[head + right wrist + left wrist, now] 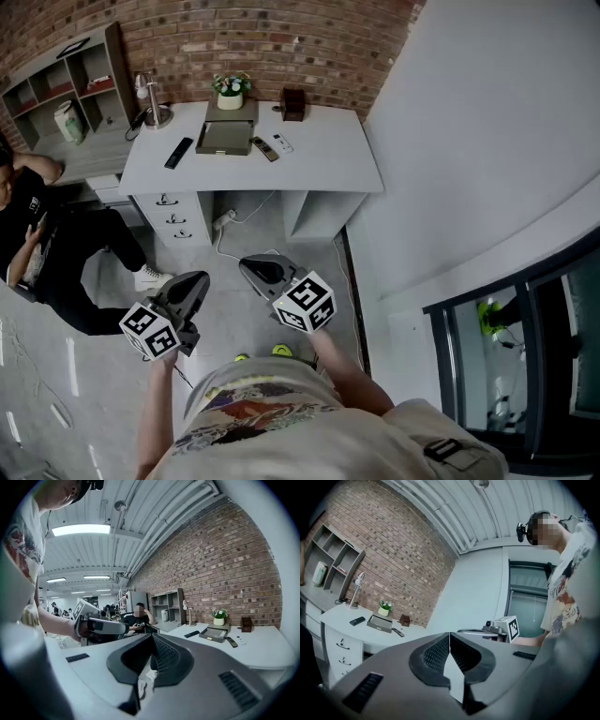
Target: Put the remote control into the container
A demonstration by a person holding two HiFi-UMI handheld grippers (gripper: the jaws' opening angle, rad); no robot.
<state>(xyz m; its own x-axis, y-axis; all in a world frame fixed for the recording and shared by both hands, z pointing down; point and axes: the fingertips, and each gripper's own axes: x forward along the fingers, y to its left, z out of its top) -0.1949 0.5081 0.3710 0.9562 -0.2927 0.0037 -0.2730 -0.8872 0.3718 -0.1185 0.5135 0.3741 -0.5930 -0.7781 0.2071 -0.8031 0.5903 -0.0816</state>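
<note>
**Both grippers are being held closed and empty, well apart from the desk**

The person is standing on the grey floor (234,309) and holding both tools in front of the body, pointing toward a white desk (328,155) by the brick wall. The left gripper (449,641) is keeping its jaws pressed together, and nothing is sitting between them. The right gripper (152,639) is showing the same: its jaws are meeting at the tips and are pinching nothing. In the head view the two grippers are near each other, but they are not touching.

The container (223,151), a flat grey tray, is resting on the desk in front of a potted plant (231,89). Nothing is showing inside it. A black remote control (178,152) is lying on the desk just to the left of the tray, apart from it. A dark remote control (264,148) is lying just beside the right edge of the tray, and a small white remote control (282,143) is lying next to that one. All three are outside the container and well apart from both grippers.

A brown box (293,103) is standing at the back of the desk, and a desk lamp (148,98) is standing at its left corner. A person in black (56,253) is sitting at the left.
</note>
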